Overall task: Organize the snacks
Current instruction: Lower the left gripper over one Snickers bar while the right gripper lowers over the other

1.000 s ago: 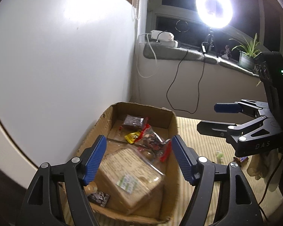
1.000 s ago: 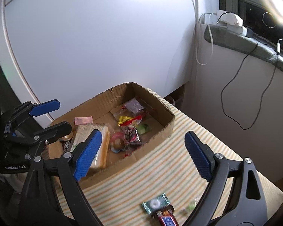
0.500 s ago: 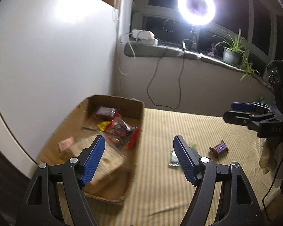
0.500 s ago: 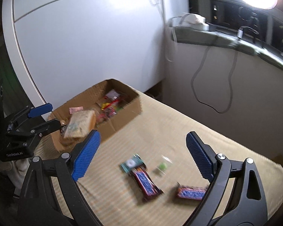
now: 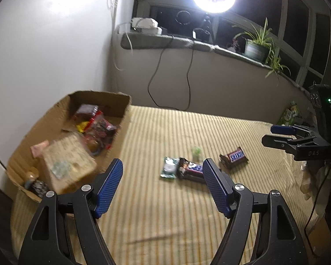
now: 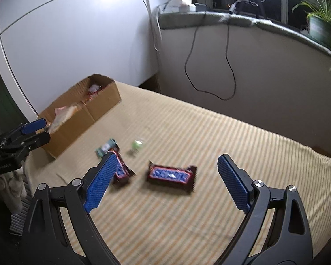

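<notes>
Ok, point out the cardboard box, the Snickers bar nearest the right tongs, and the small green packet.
cardboard box (image 6: 92, 110), right wrist view, on its outer side wall.
Snickers bar (image 6: 171, 174), right wrist view, middle of the wrapper's blue lettering.
green packet (image 5: 169, 169), left wrist view, centre of its top face.

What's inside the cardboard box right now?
The cardboard box holds a large tan bread-like pack, red-and-clear snack bags, a yellow wrapper and a small pink packet. Anything beneath them is covered.
</notes>
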Demonstrator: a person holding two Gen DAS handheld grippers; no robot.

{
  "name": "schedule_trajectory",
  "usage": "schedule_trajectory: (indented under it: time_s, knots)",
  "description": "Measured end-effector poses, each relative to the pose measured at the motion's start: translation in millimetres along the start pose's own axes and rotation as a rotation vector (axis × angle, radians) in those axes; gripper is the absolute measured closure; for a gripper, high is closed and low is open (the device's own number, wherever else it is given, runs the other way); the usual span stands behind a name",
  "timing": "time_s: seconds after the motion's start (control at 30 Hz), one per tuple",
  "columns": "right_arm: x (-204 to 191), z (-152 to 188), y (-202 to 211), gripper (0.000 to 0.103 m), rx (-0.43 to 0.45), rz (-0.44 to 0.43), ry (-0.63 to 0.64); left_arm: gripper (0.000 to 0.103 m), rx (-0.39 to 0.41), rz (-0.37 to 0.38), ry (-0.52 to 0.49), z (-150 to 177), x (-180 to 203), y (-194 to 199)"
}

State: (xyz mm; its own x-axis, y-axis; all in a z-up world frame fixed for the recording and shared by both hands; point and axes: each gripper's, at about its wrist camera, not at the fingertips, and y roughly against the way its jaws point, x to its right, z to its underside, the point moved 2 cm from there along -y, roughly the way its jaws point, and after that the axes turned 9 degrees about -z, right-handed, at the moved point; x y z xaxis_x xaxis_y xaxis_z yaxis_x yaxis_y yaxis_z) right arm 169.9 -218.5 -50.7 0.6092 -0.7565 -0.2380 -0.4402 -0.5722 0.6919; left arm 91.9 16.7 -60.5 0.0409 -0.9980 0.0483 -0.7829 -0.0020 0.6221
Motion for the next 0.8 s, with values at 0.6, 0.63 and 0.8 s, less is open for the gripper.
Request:
schedule_trajectory:
  time_s: [0.6, 0.63, 0.8]
  knots:
    - [11, 23, -33, 0.021, -0.125, -0.004, 0.127, 0.063, -0.147, 0.074, -0.018, 22, 36, -45]
    - [10, 23, -34, 0.022, -0.13, -0.005, 0.135, 0.066, -0.152, 0.079, -0.016, 22, 36, -47]
    - [8, 20, -43, 0.033, -0.167, -0.016, 0.195, 0.066, -0.179, 0.1, -0.025, 25, 43, -54]
